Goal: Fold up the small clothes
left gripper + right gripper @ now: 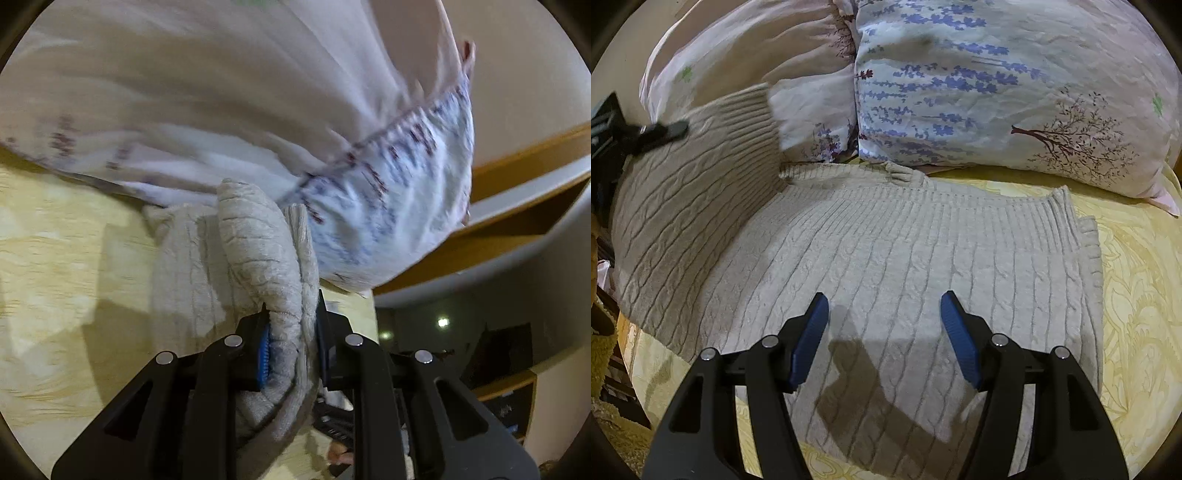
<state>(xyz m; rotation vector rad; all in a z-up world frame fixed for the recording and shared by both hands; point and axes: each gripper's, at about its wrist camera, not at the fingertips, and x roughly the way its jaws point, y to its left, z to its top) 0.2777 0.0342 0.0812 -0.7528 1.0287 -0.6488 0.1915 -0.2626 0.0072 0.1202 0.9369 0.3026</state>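
Beige cable-knit sweater (886,266) lies on yellow bedspread (1137,295), its left part lifted. Left gripper (291,332) clenched on a fold of it; right gripper (884,332) released, hovering above. Floral pillows (997,92) border the far edge.

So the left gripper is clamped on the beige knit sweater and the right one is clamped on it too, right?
Not quite. The left gripper is clamped on the sweater, but the right wrist view shows the right gripper with jaws open, hovering over the sweater, gripping nothing.
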